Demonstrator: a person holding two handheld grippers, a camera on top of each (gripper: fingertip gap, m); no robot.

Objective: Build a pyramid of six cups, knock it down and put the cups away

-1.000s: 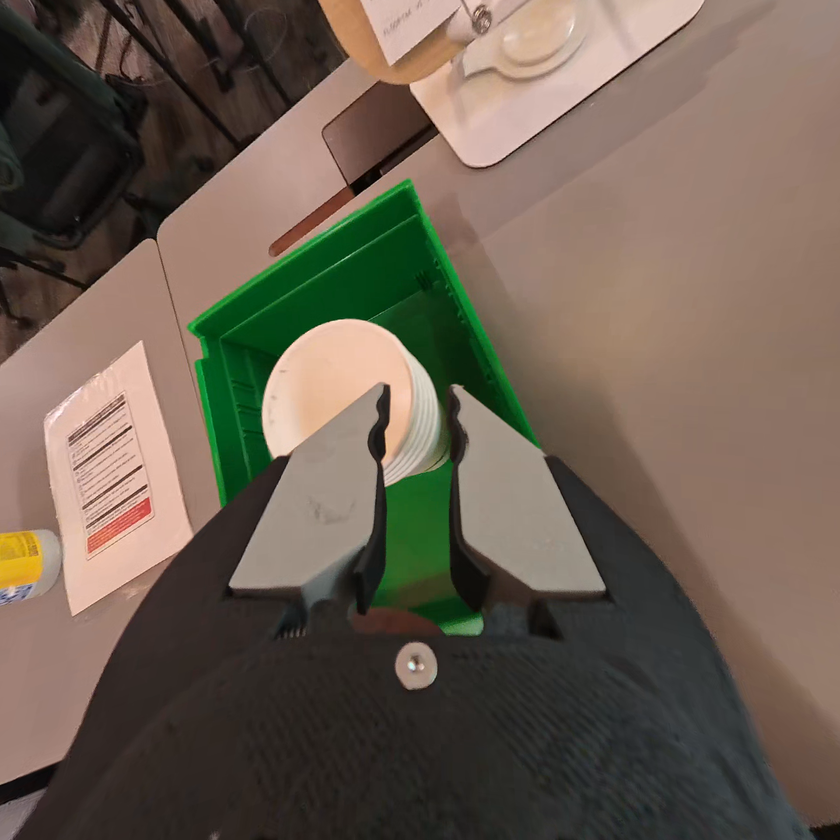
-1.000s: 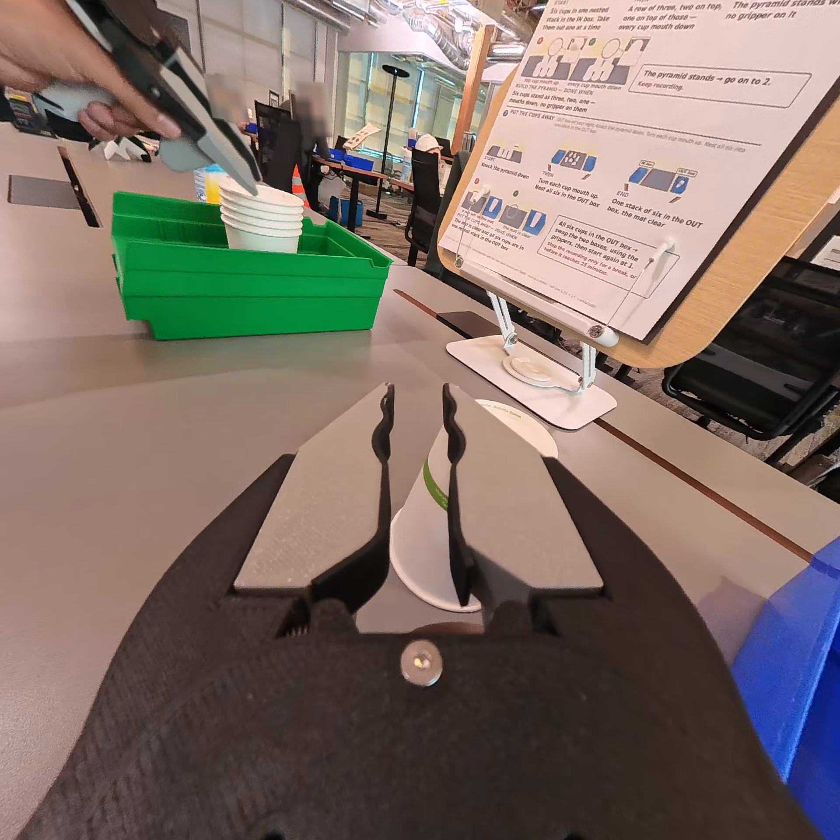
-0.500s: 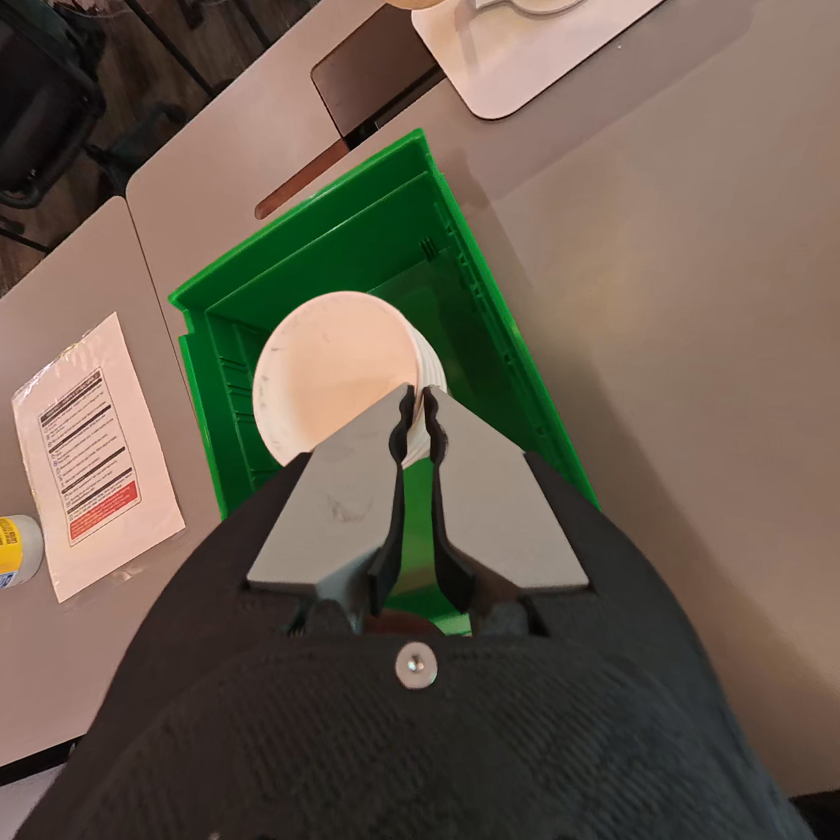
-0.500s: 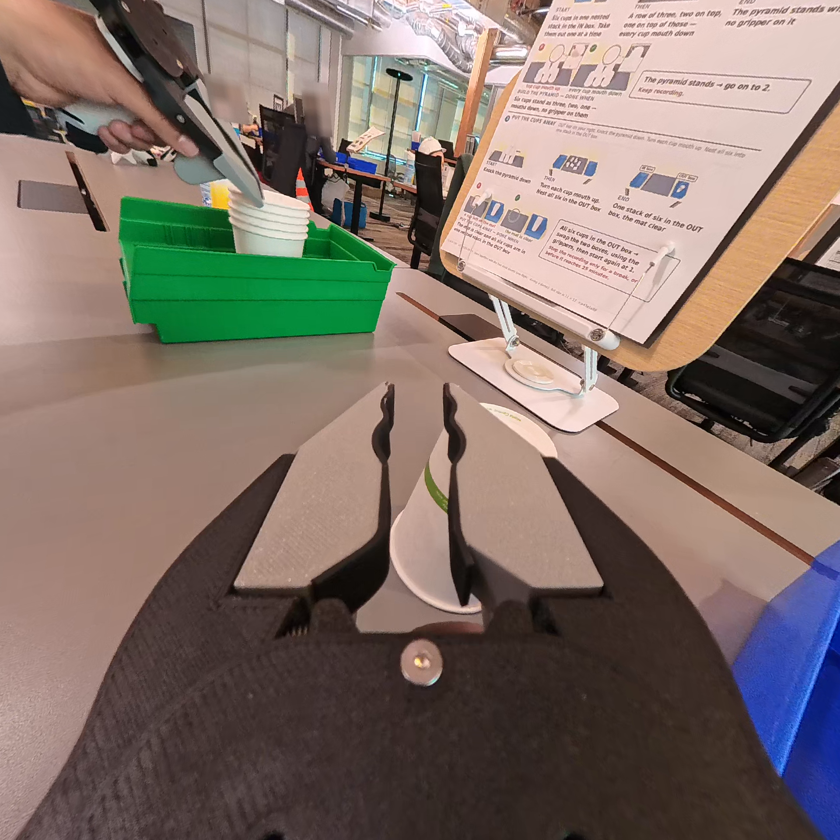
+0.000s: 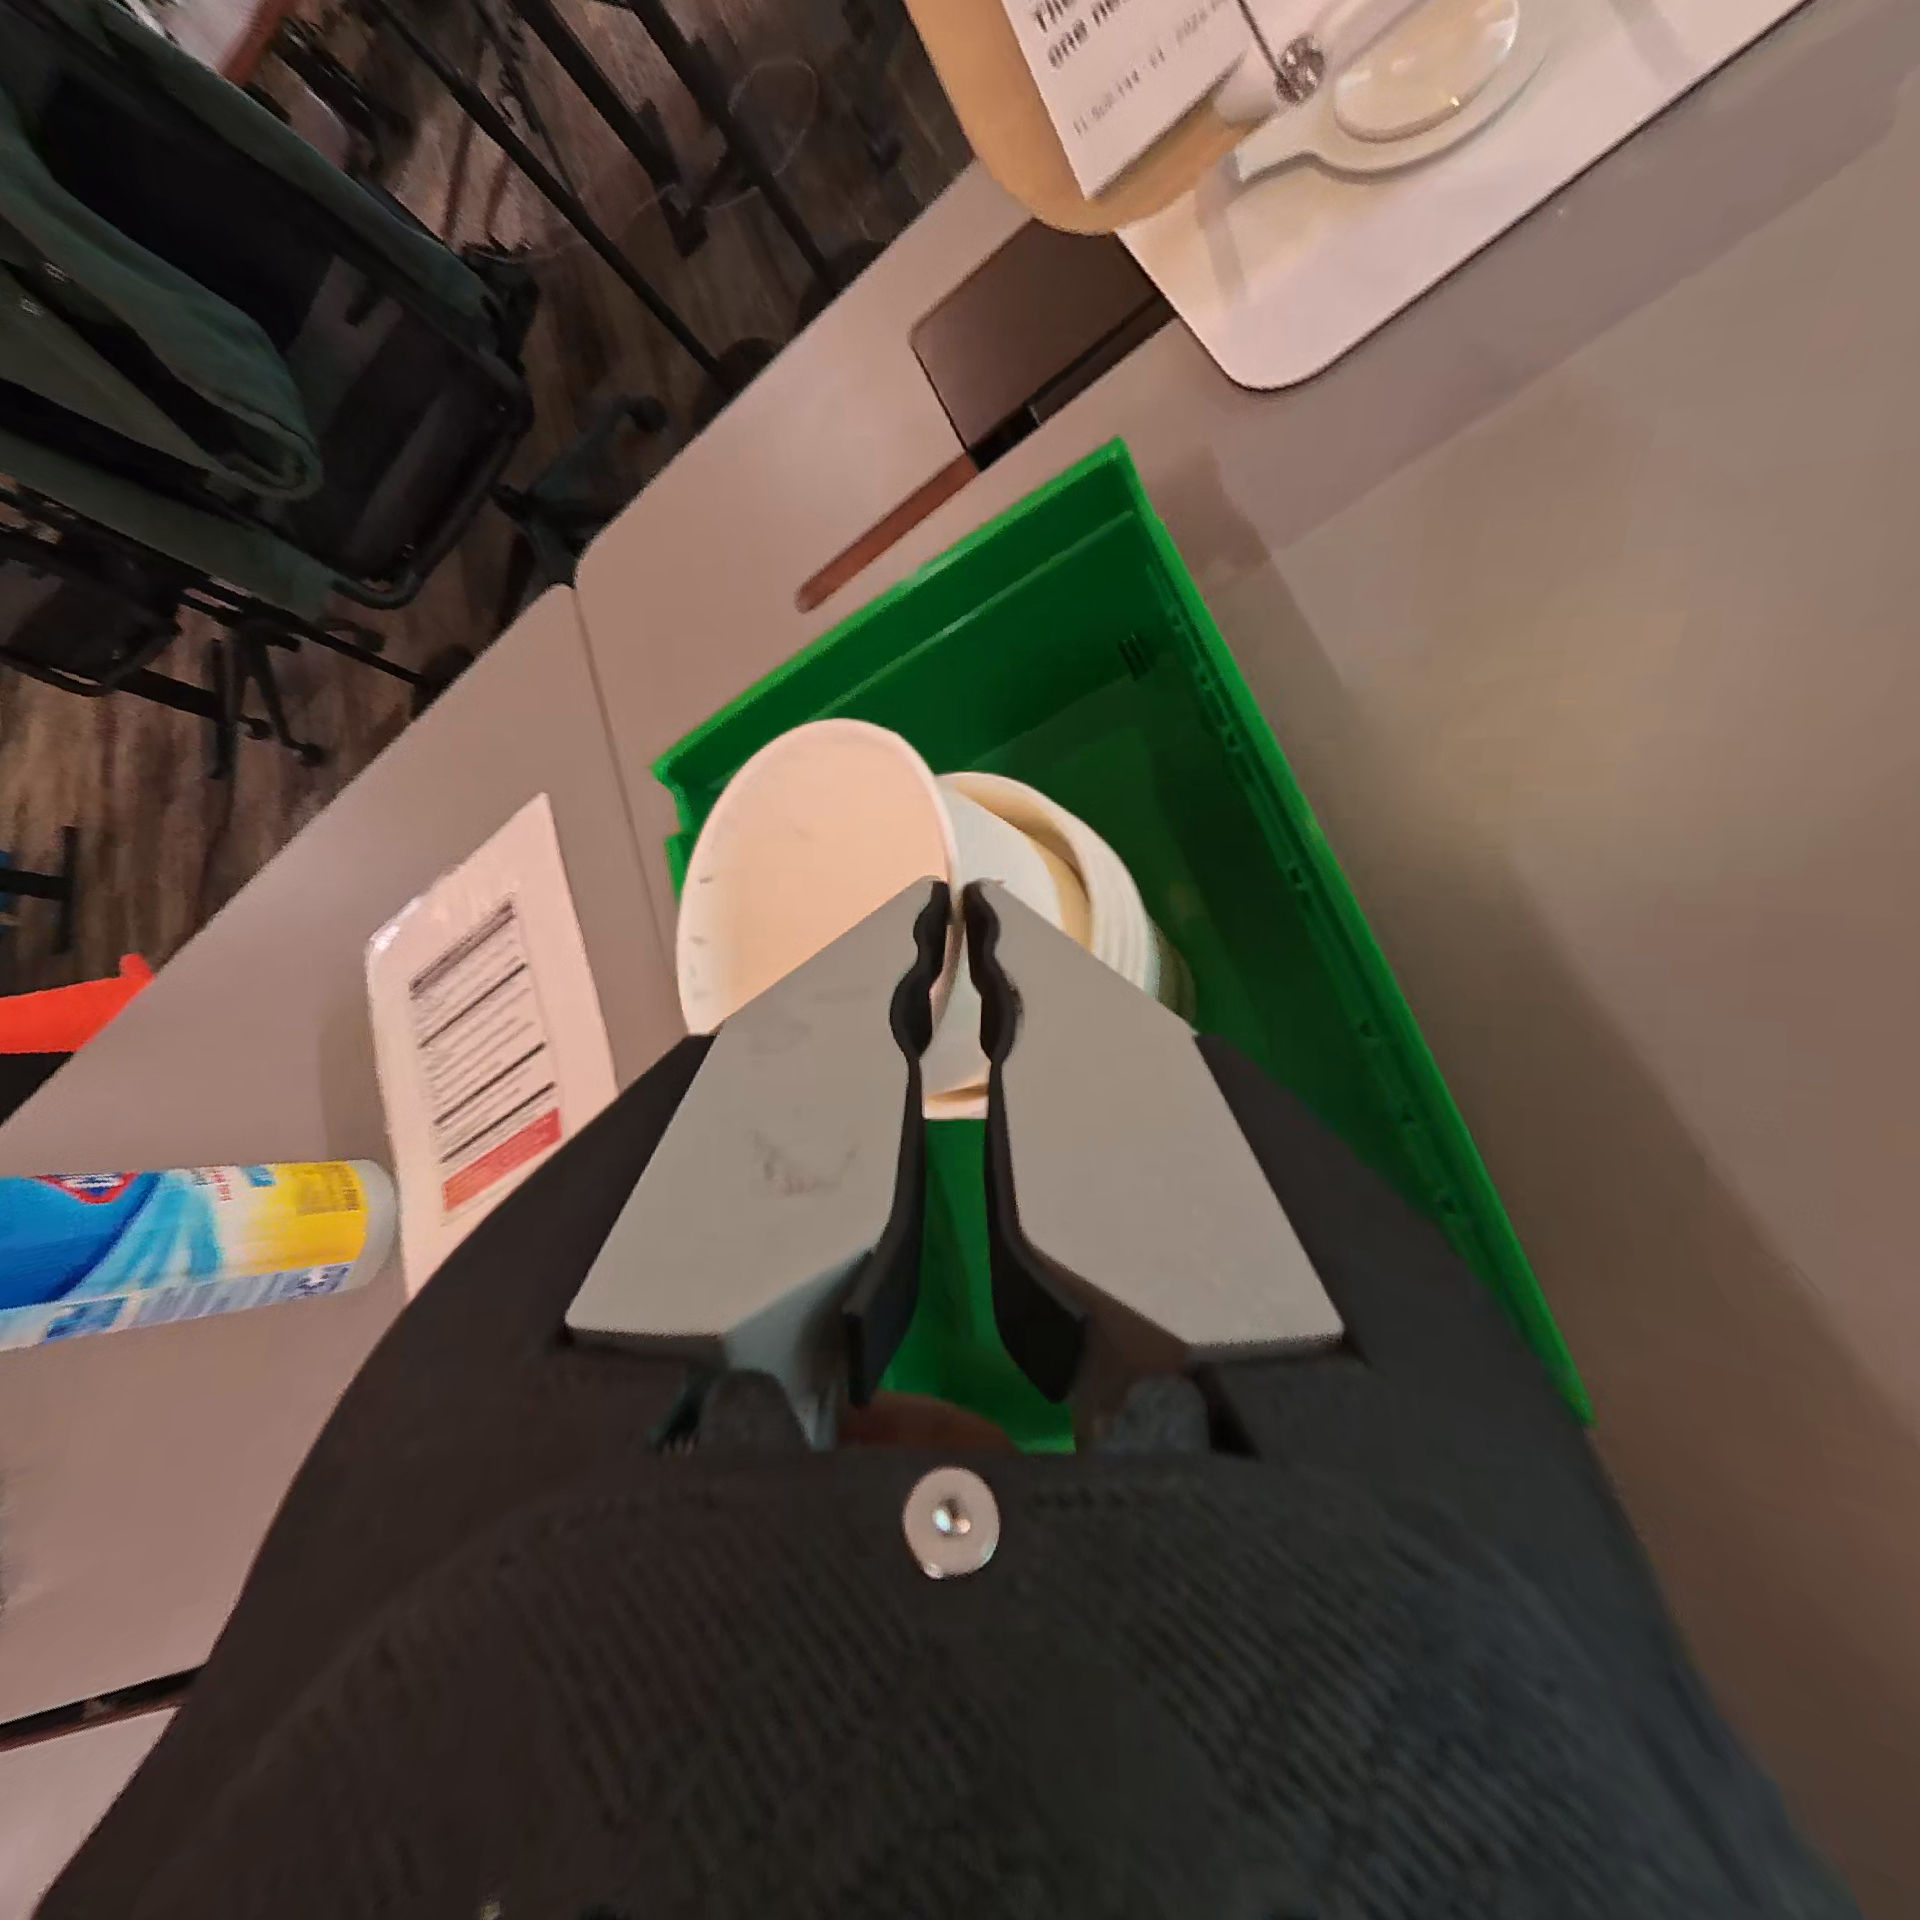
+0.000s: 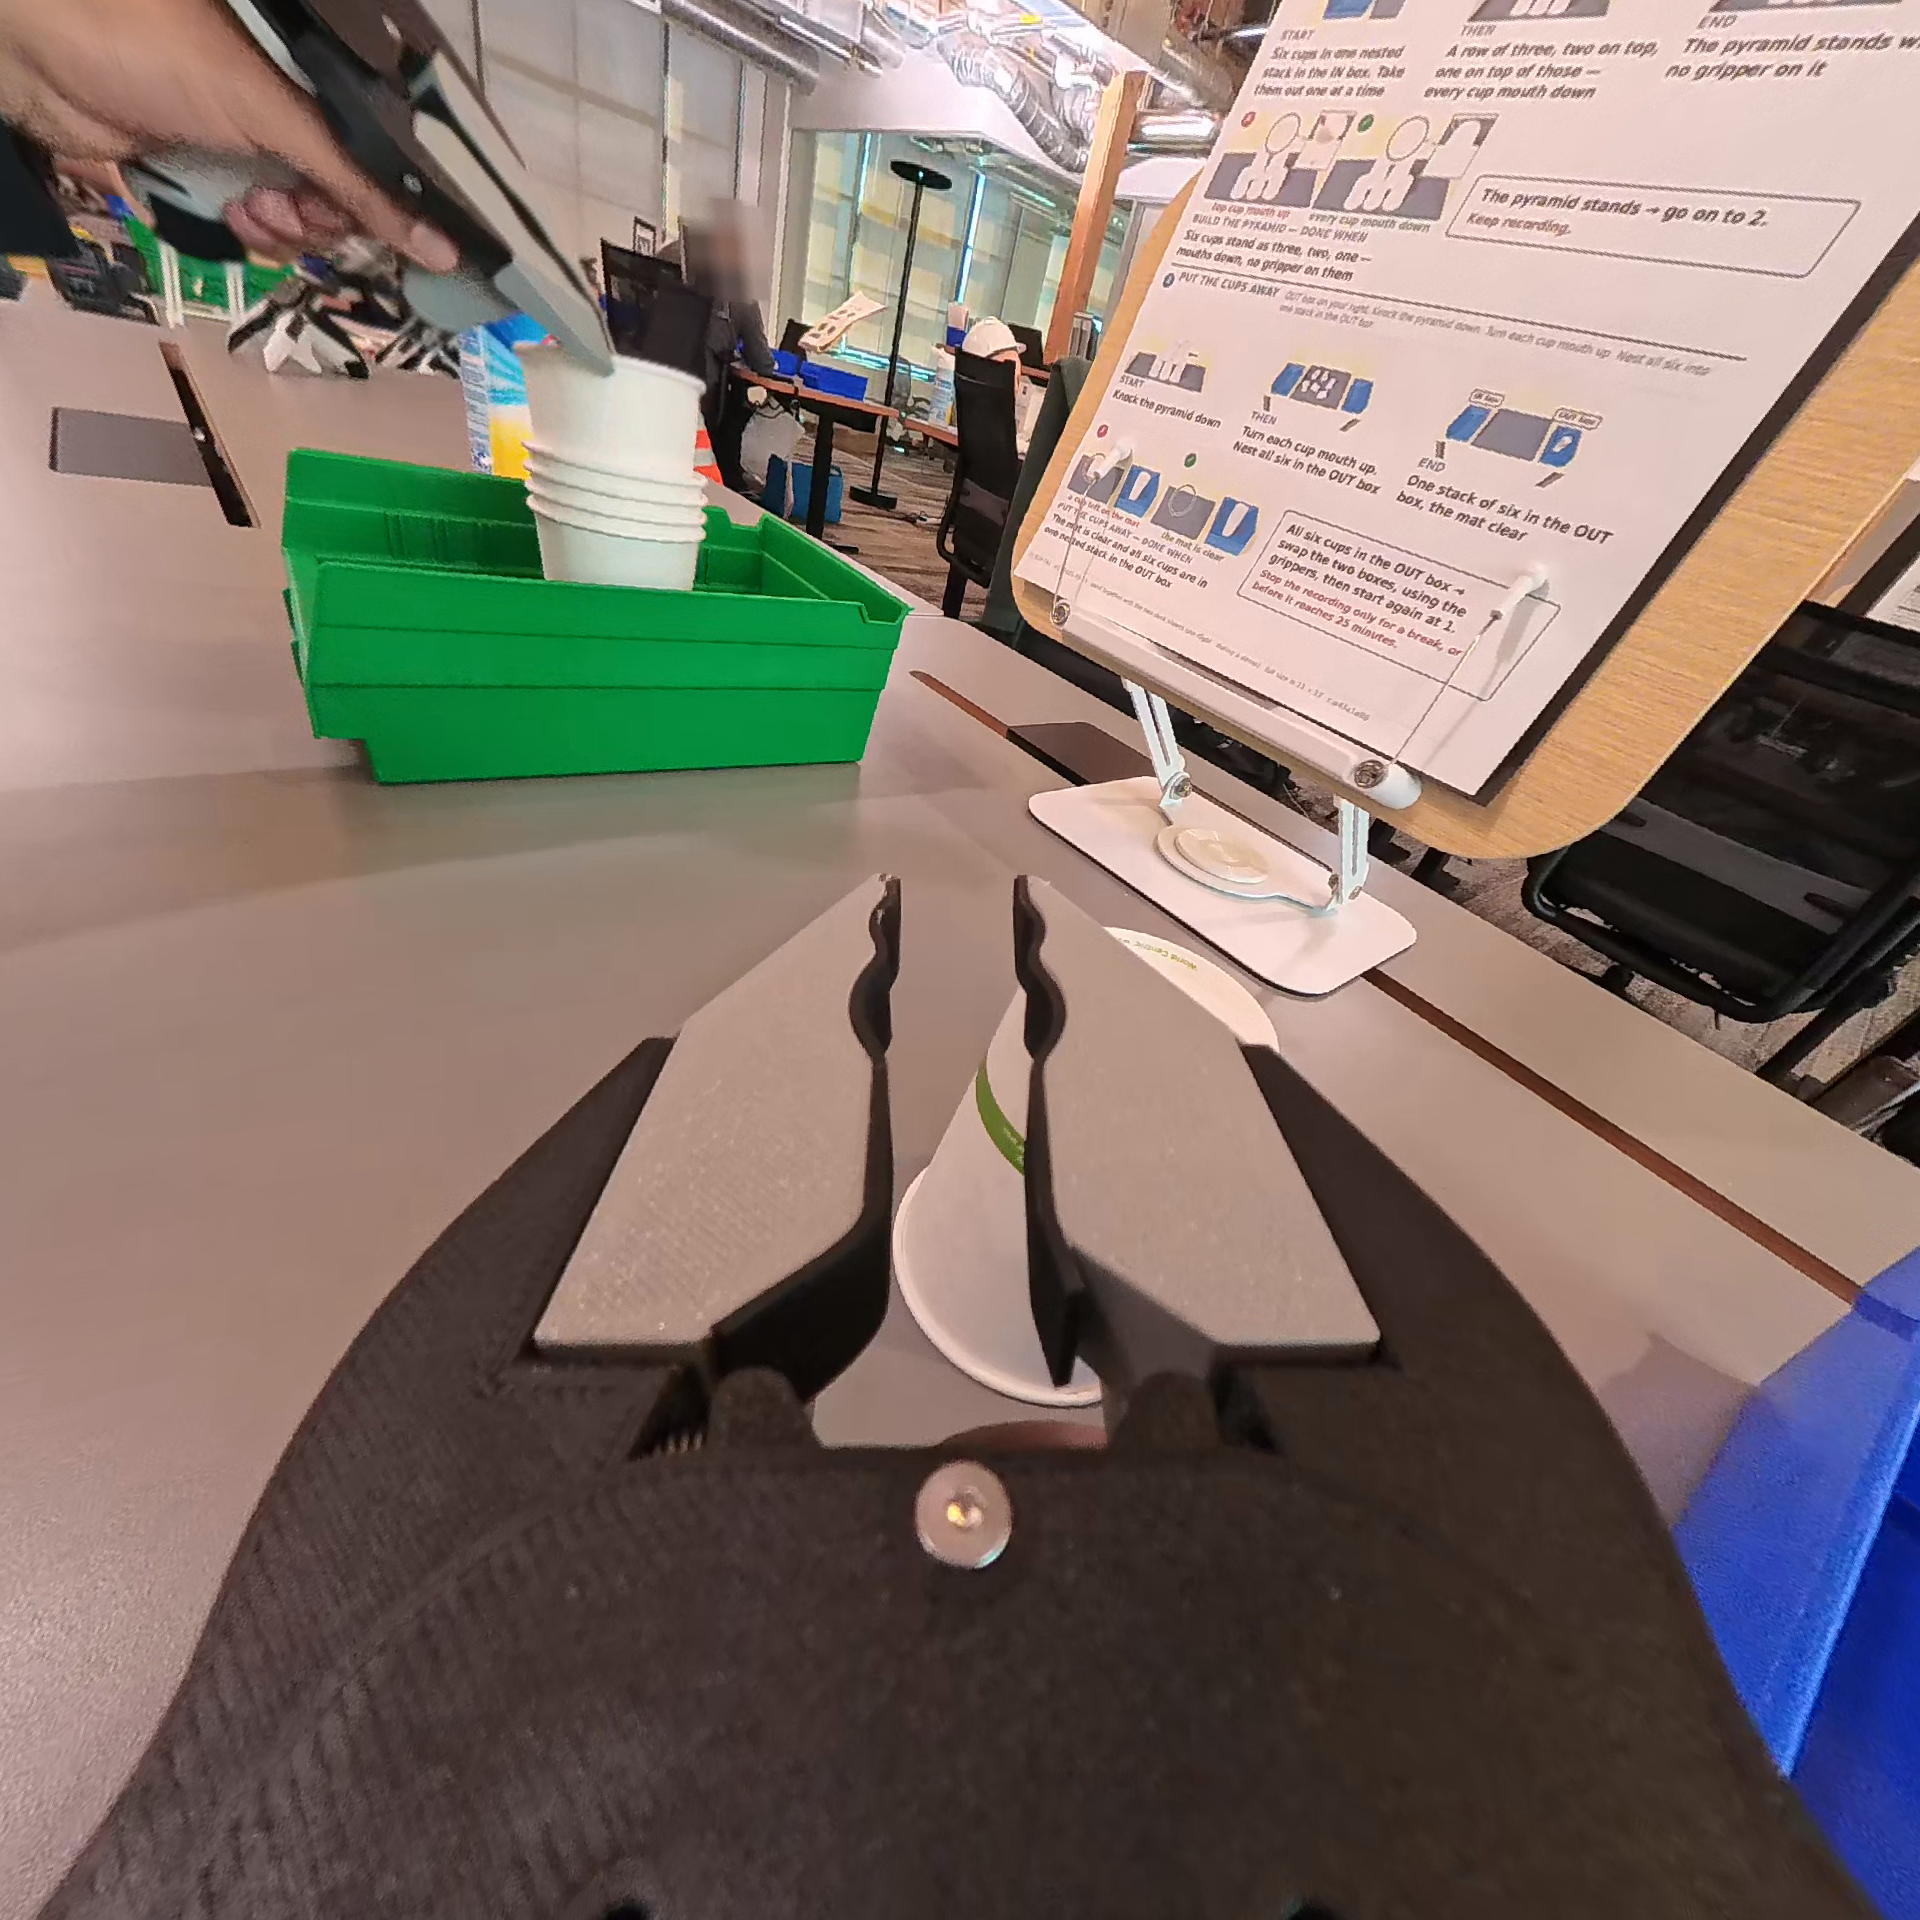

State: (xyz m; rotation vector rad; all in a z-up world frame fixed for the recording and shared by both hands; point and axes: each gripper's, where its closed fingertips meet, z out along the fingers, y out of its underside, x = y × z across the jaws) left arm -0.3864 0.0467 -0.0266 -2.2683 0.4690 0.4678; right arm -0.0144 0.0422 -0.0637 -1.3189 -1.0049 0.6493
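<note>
1. left wrist view: your left gripper [image 5: 956,902], open around the stack 1 s ago, is now pinched on the top paper cup's [image 5: 821,873] rim and has tilted it up off the nested stack [image 5: 1107,914] in the green bin [image 5: 1340,935]; the 2nd cup is coming free.
2. right wrist view: your right gripper [image 6: 954,902] stays part open and grips nothing, 1 finger resting over the inverted cup [image 6: 982,1236] on the table [image 6: 312,1018].

grey table [image 6: 312,1039] | carrying green bin [image 6: 582,675], inverted cup [image 6: 977,1226], white stand base [image 6: 1226,883], blue bin (corner only) [image 6: 1829,1558], laminated sheet [image 5: 488,1029]
</note>
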